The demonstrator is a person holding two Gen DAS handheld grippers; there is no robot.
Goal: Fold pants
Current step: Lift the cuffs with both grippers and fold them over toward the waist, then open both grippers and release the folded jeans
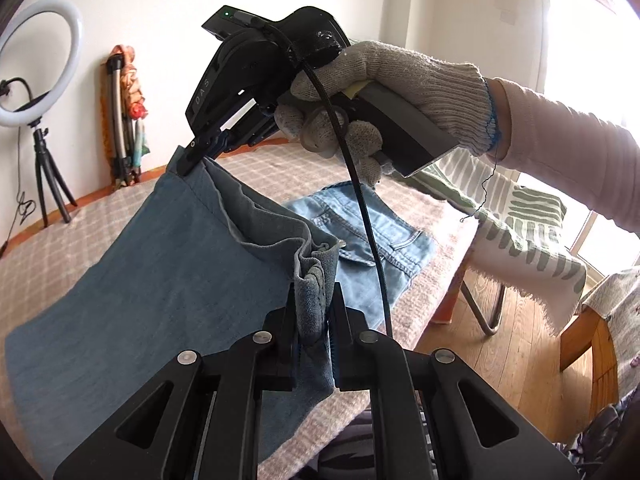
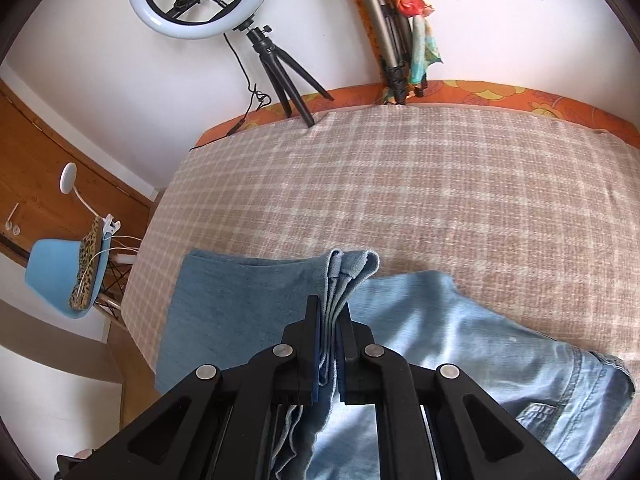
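Observation:
Light blue denim pants (image 1: pixel 168 264) lie on a checked beige bed cover (image 1: pixel 52 252), their leg ends lifted off it. My left gripper (image 1: pixel 314 304) is shut on one bunched corner of the hem. In the left wrist view, a gloved hand (image 1: pixel 400 92) holds my right gripper (image 1: pixel 192 160), which is shut on the hem's other corner higher up, so the cloth hangs stretched between the two. The right wrist view shows my right gripper (image 2: pixel 330 320) clamping several folded denim layers, with the waist and pocket part (image 2: pixel 500 364) lying flat to the right.
A ring light on a tripod (image 2: pixel 196 0) and folded stands (image 2: pixel 396 40) are at the wall behind the bed. A blue chair (image 2: pixel 64 272) stands left of the bed. A chair draped with green-patterned cloth (image 1: pixel 528 236) stands on the wooden floor (image 1: pixel 520 360) to the right.

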